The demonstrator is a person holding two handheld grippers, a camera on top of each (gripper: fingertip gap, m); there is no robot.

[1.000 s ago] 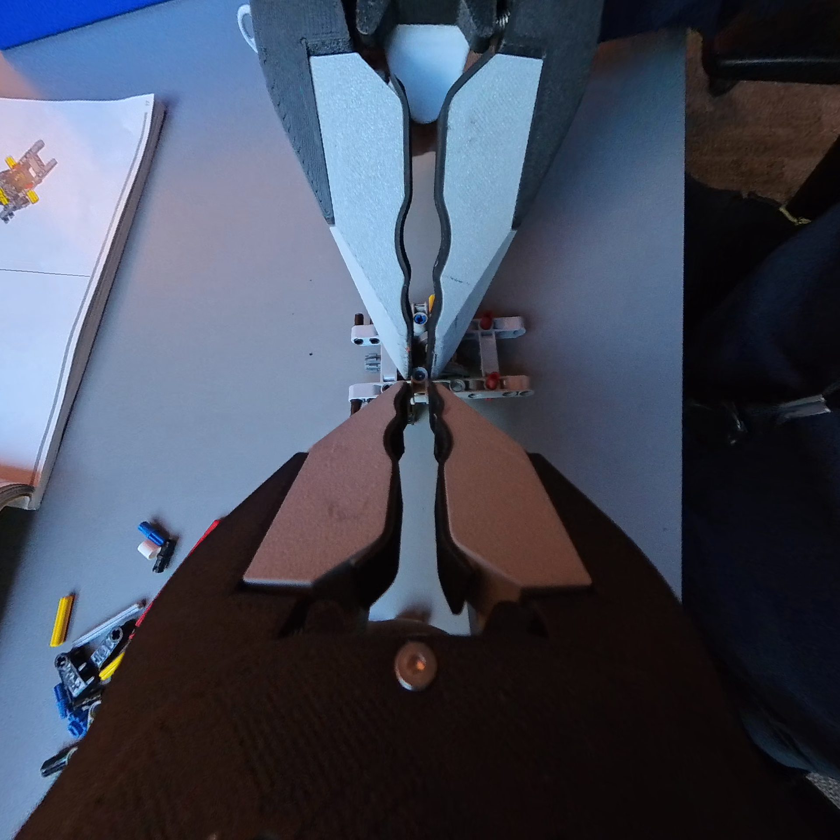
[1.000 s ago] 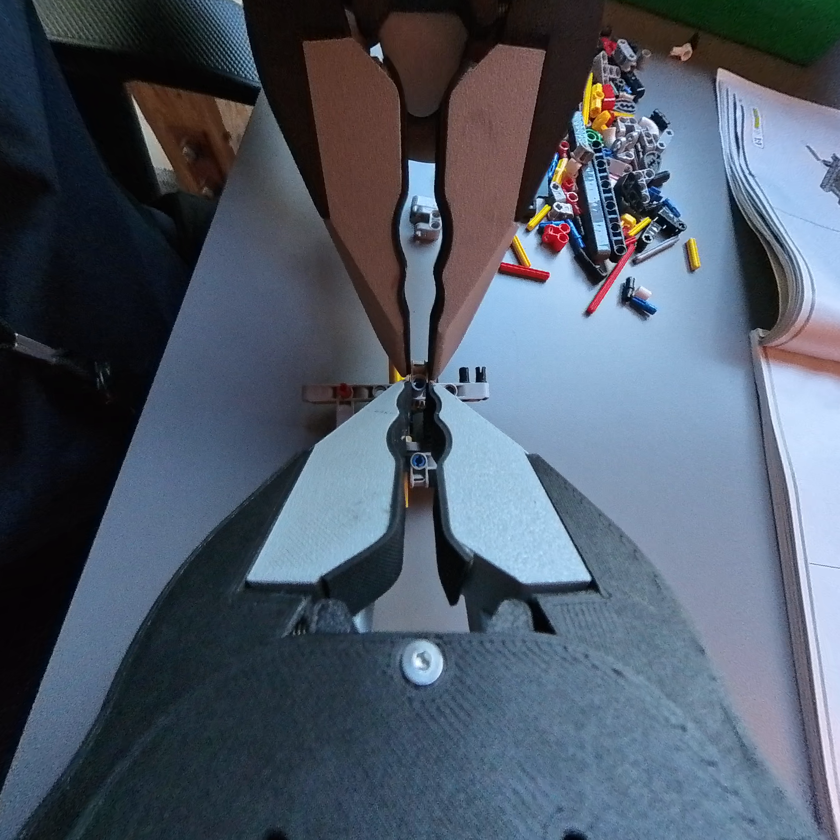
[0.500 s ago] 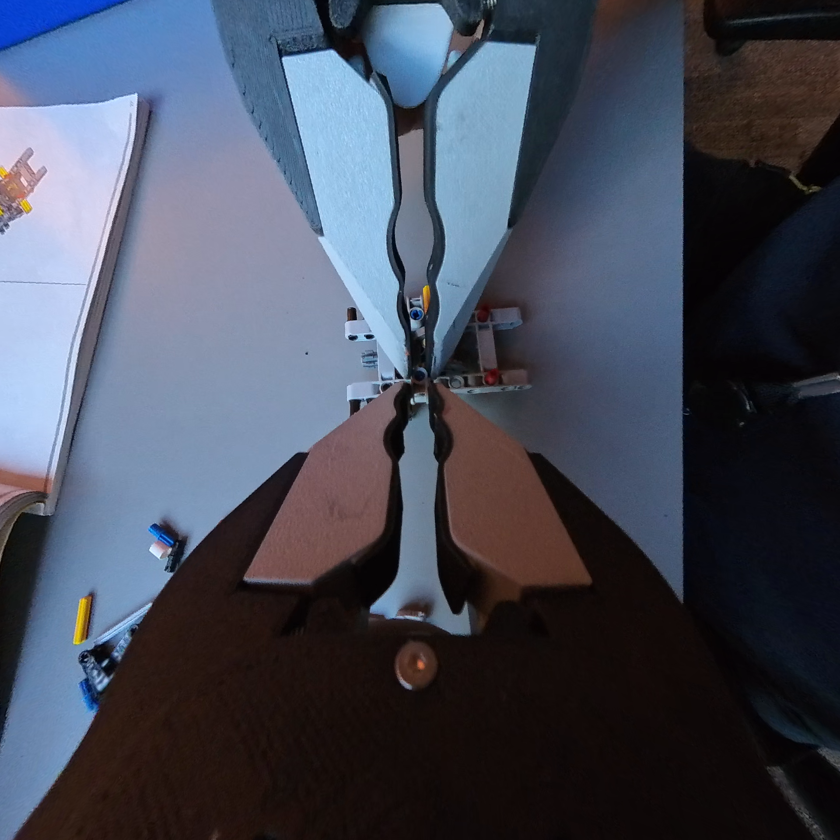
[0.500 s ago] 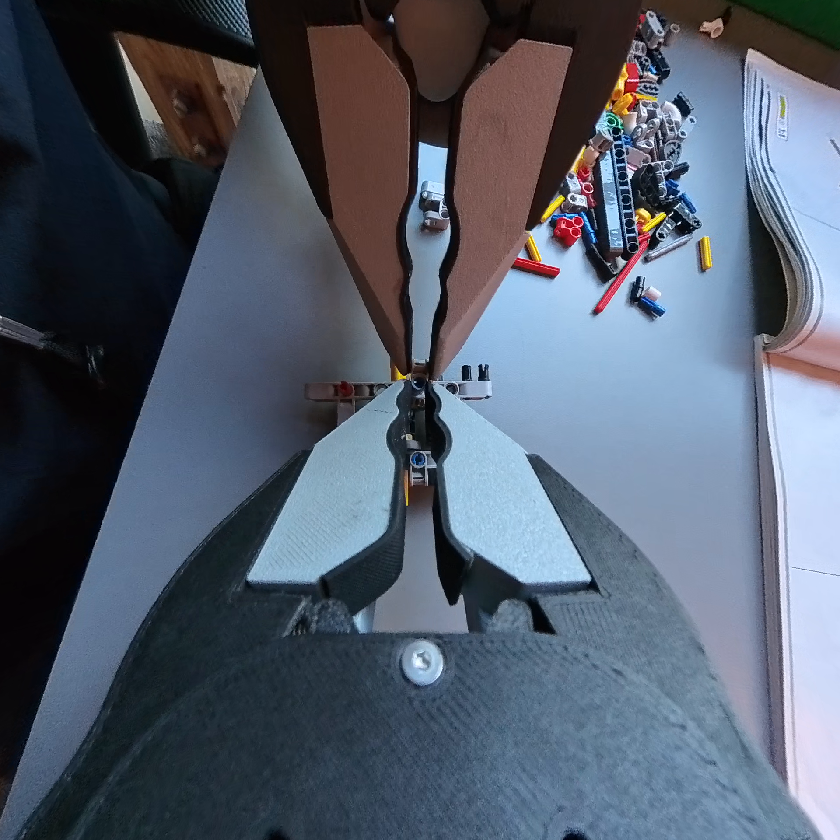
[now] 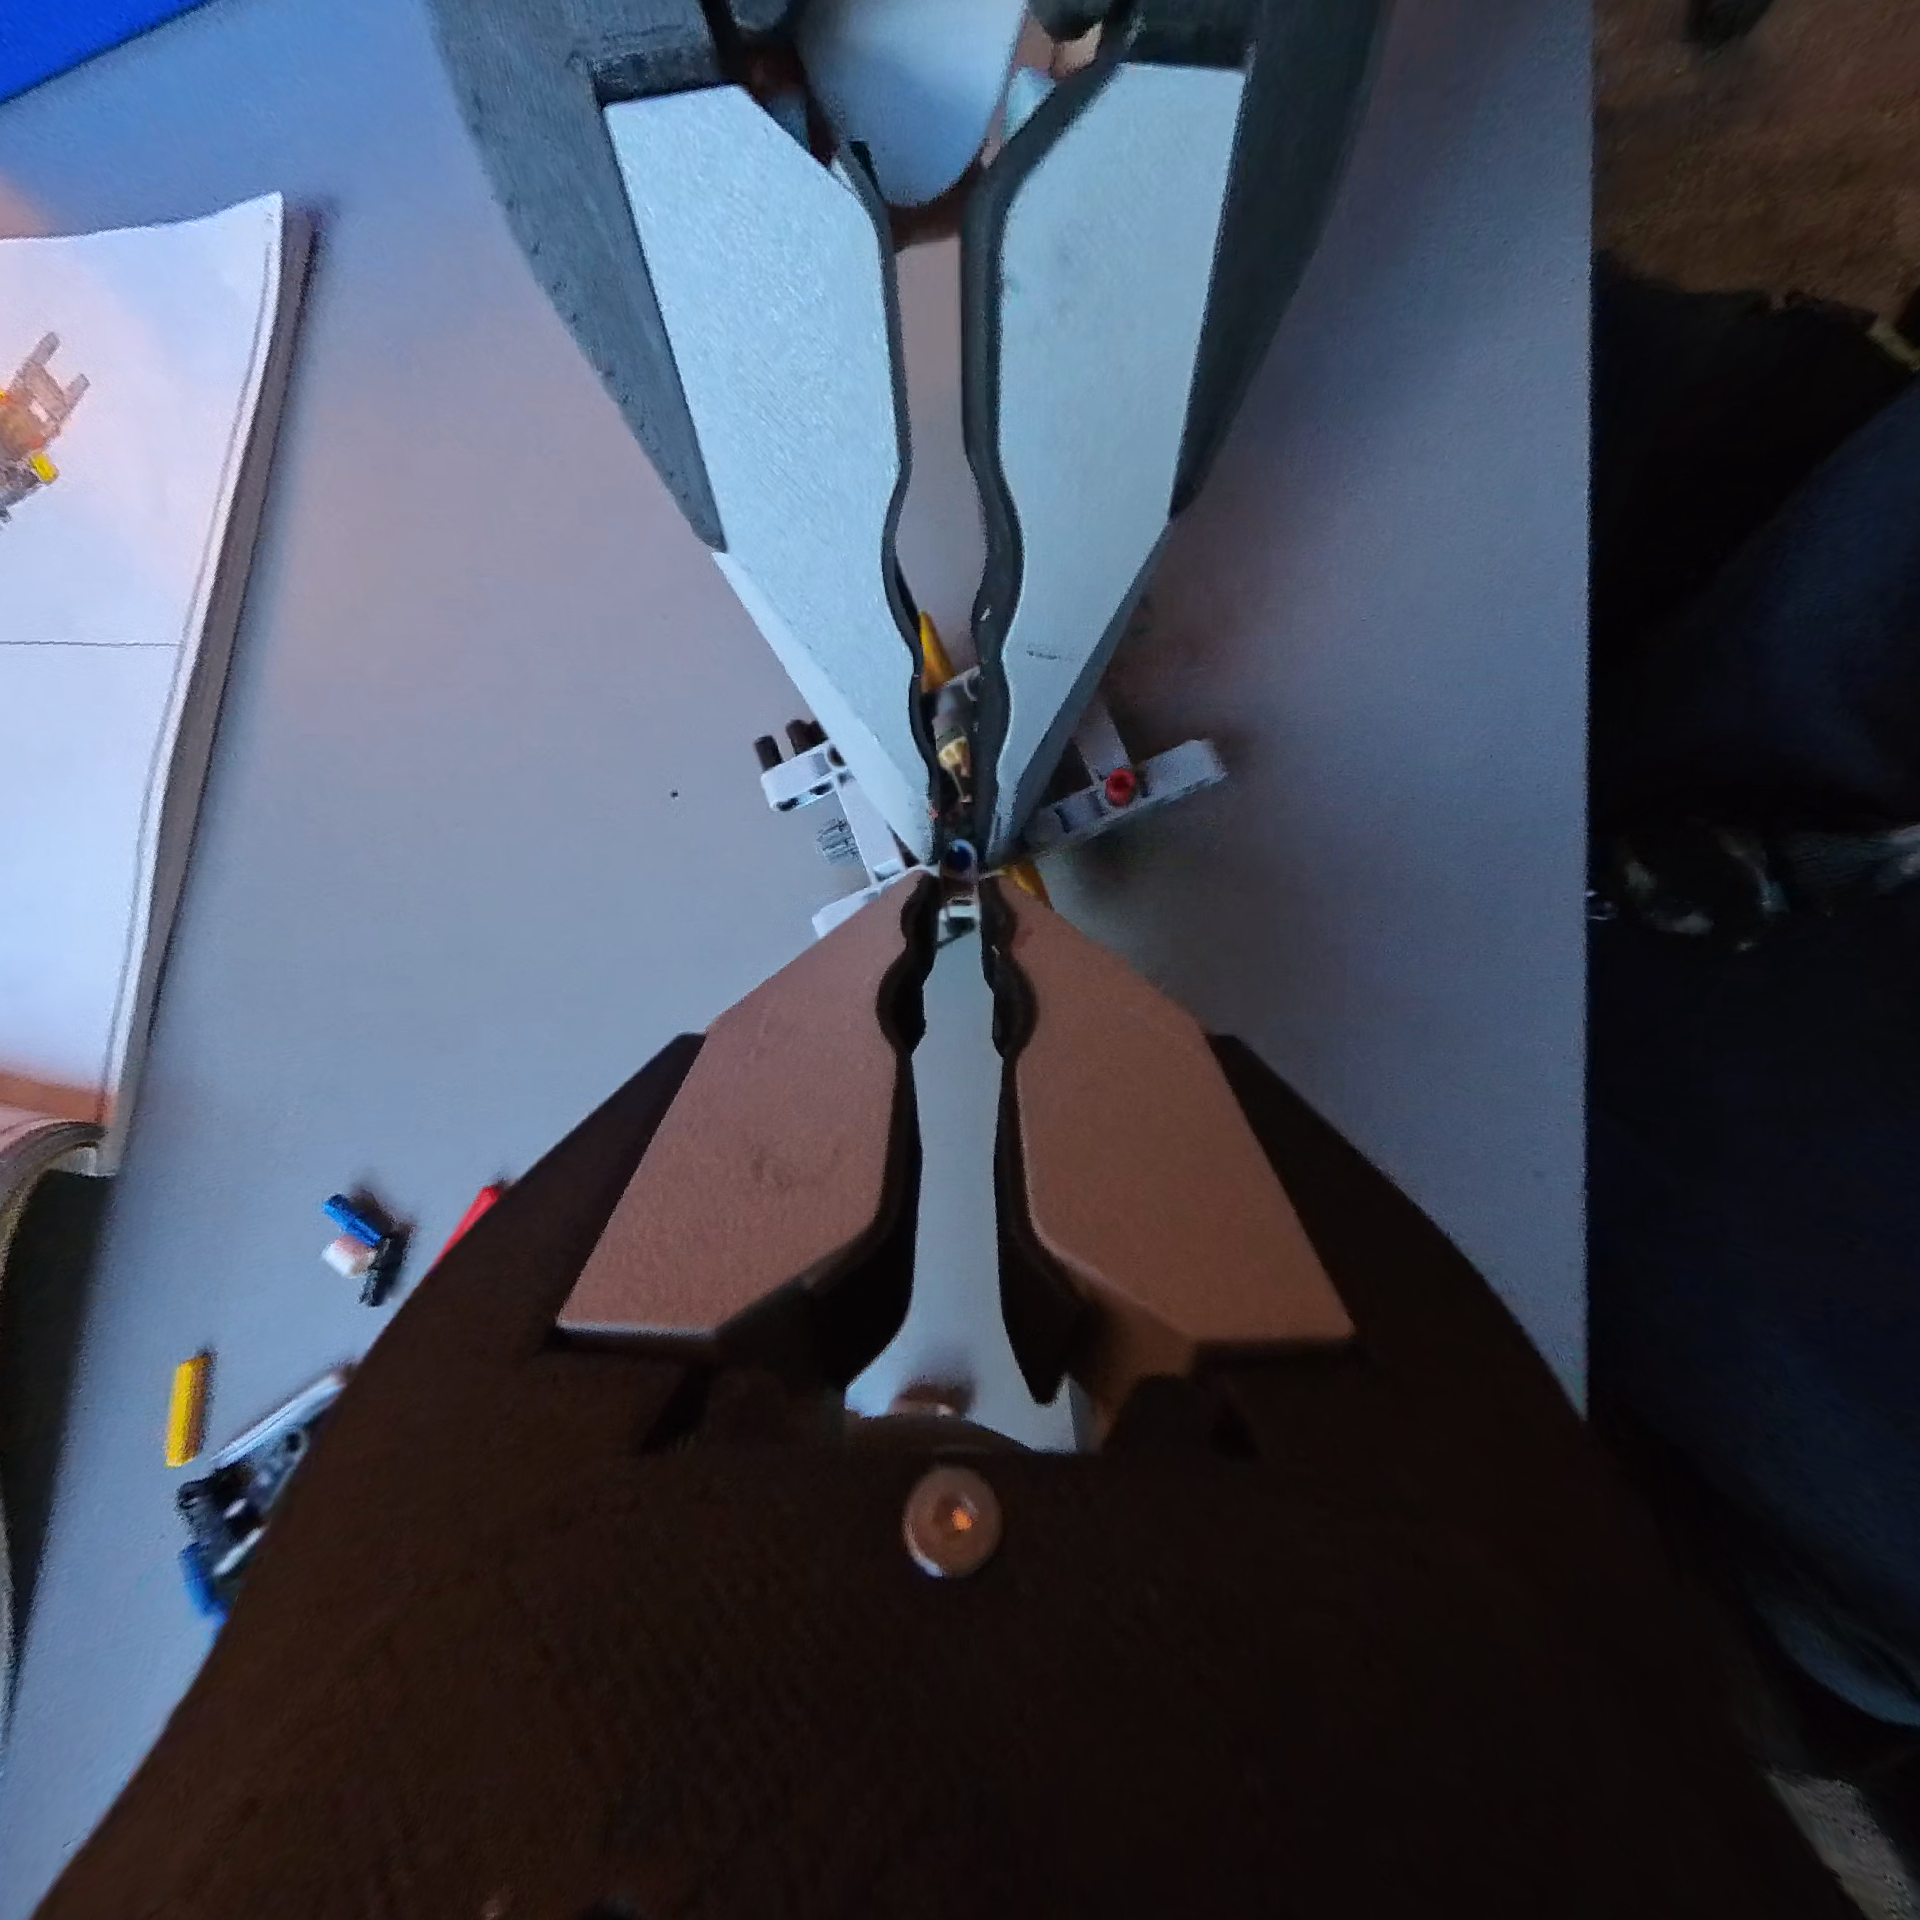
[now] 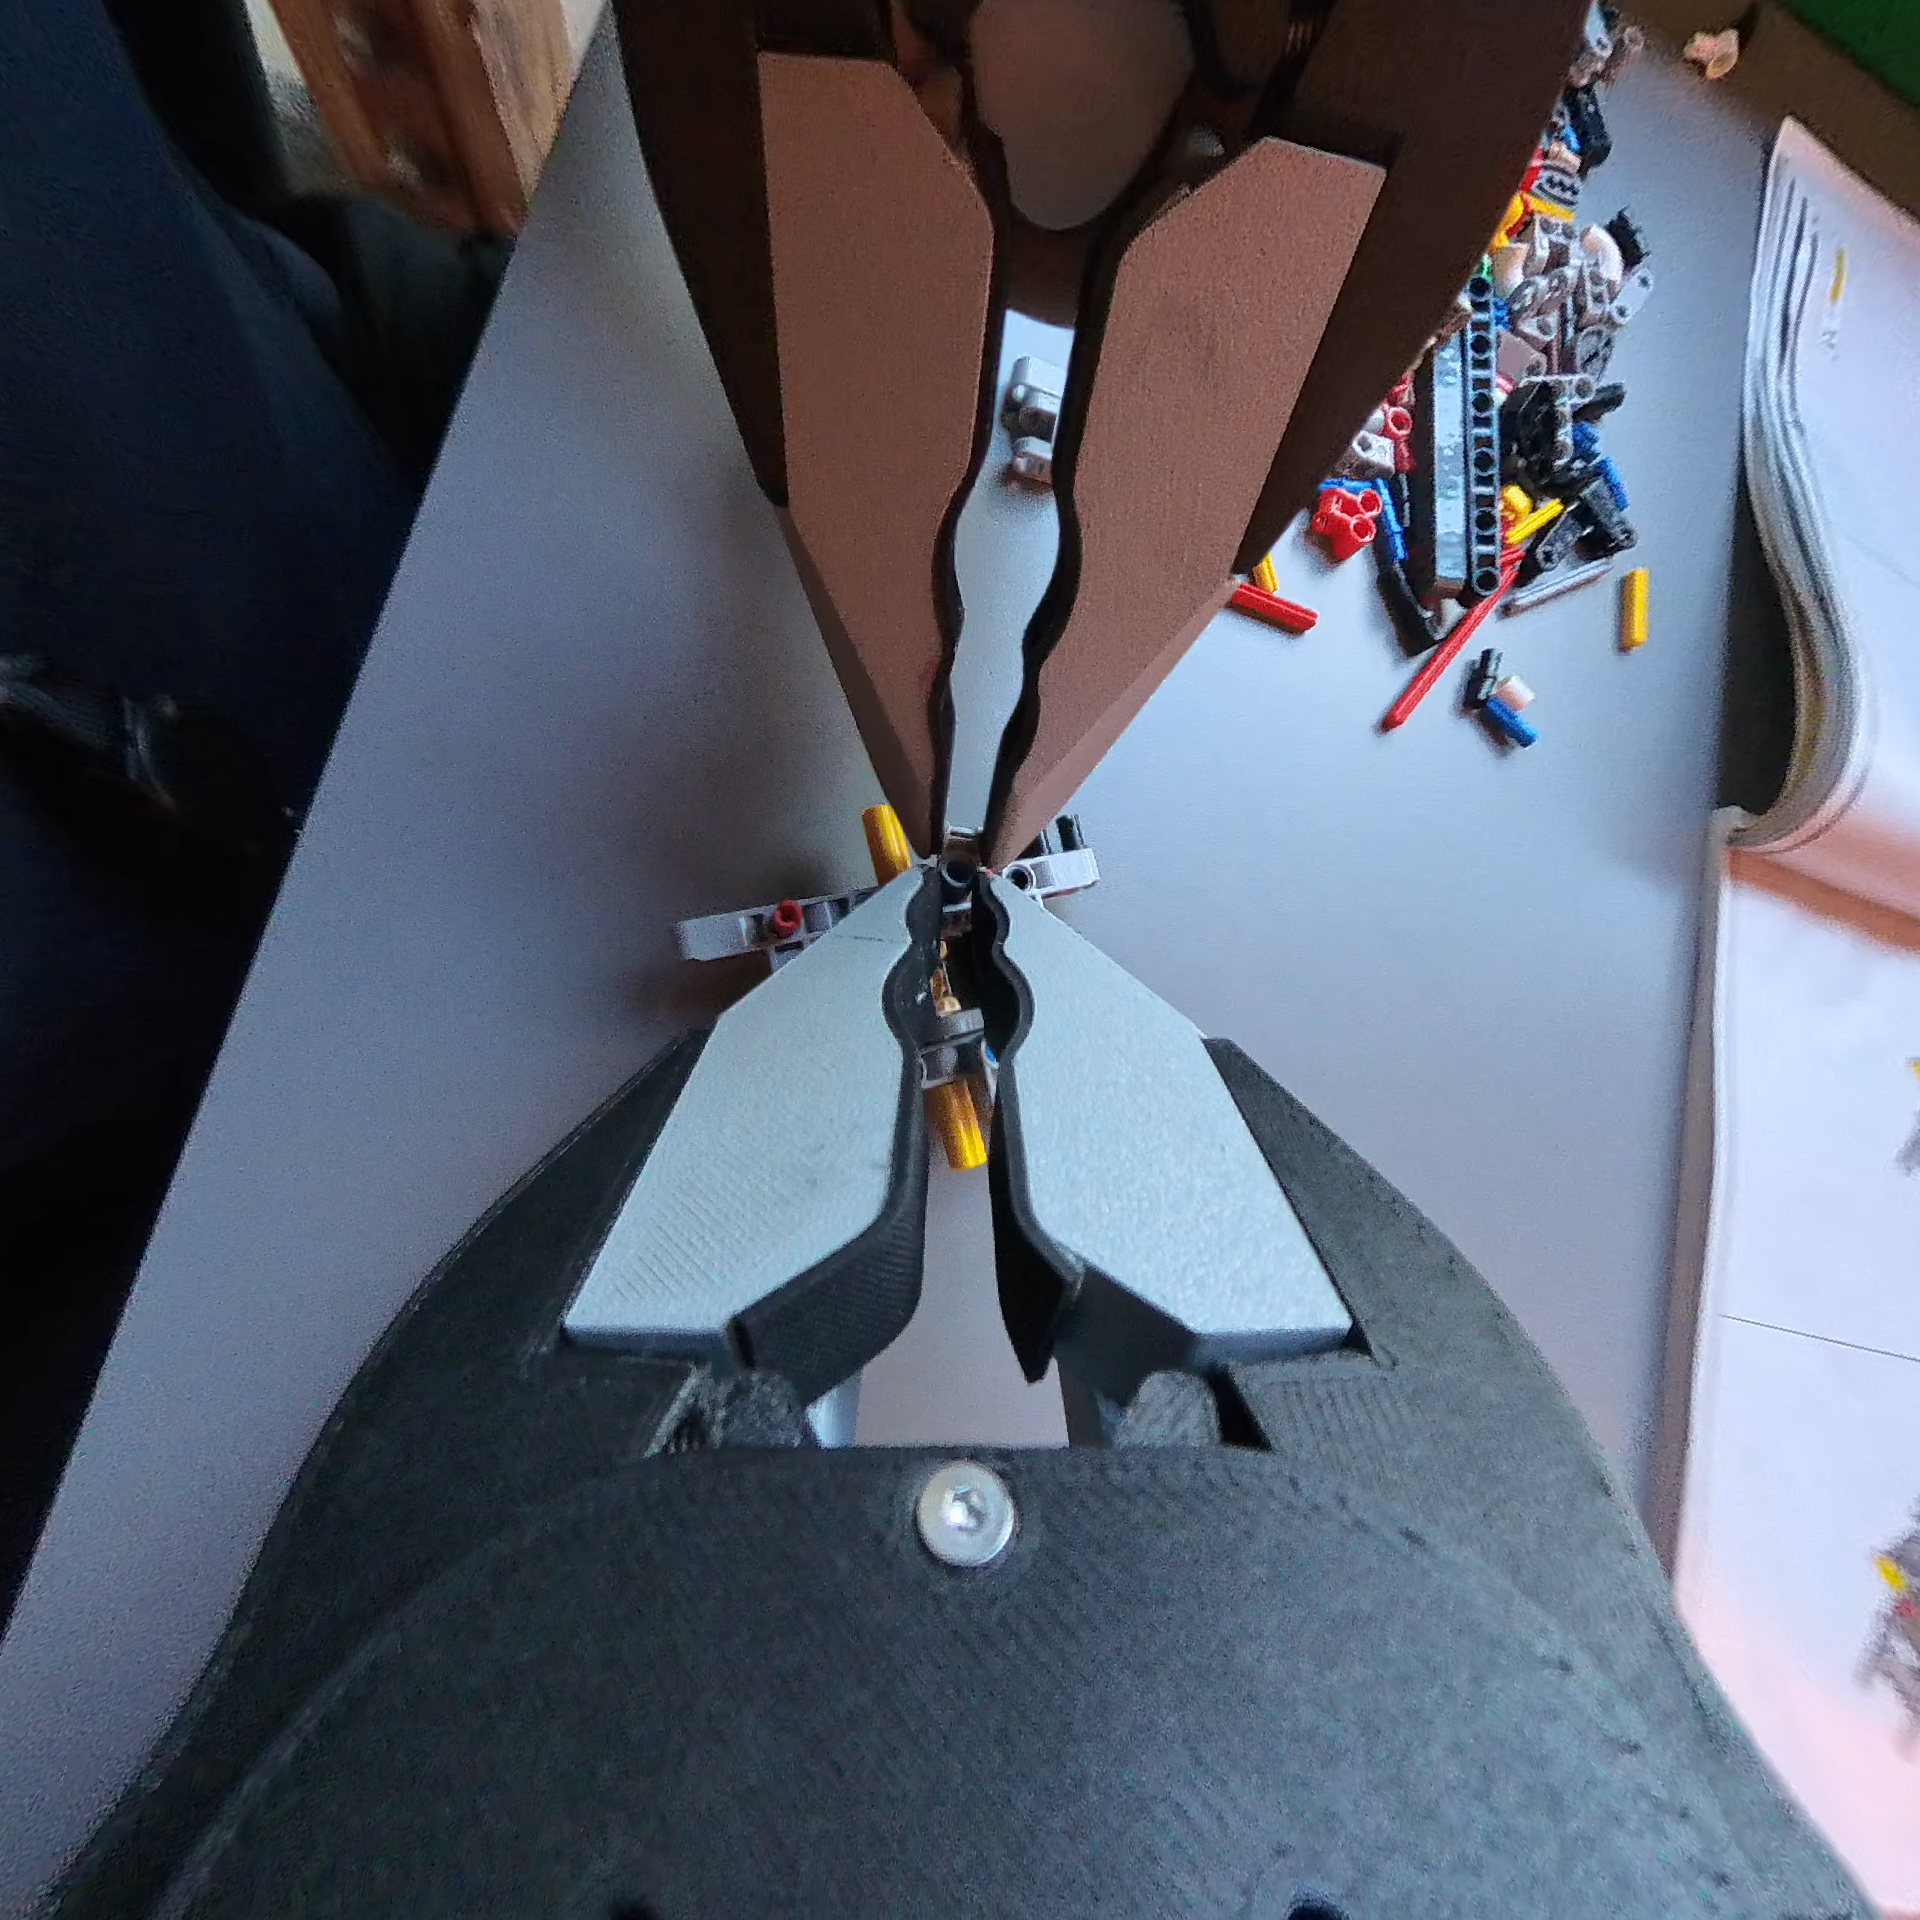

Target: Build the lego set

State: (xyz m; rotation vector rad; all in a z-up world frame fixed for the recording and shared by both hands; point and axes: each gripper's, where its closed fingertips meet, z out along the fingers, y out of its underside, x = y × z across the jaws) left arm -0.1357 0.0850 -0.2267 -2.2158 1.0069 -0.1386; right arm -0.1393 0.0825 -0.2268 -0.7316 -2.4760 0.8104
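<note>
Grey toy-brick frame (image 6: 748, 925), a small build of pale beams with red pegs, black pegs and a yellow rod through it, sits tilted over the grey table (image 6: 582, 665), caught between the two grippers that meet tip to tip above it. In the left wrist view the same frame (image 5: 1153, 790) shows one beam sticking out to the right with a red peg, and another beam end with two dark pegs out to the left.

Left gripper (image 5: 961, 914), the brown one, has its fingers nearly together and pinches a small pale part at the near edge of the frame. Right gripper (image 6: 951, 904), the grey one, comes from the opposite side; its fingers are closed on the middle of the frame, and the yellow rod (image 6: 961, 1132) runs back between them toward the camera. The other end of the rod pokes out beside the brown fingertips.

Off to the side lies a heap of loose bricks (image 6: 1496, 436) in many colours, with a red stick (image 6: 1444, 665) and a short yellow stick (image 6: 1633, 608) near it. An open booklet (image 6: 1829, 520) lies just beyond the heap. A person's dark clothing (image 6: 156, 623) fills the far table edge.
</note>
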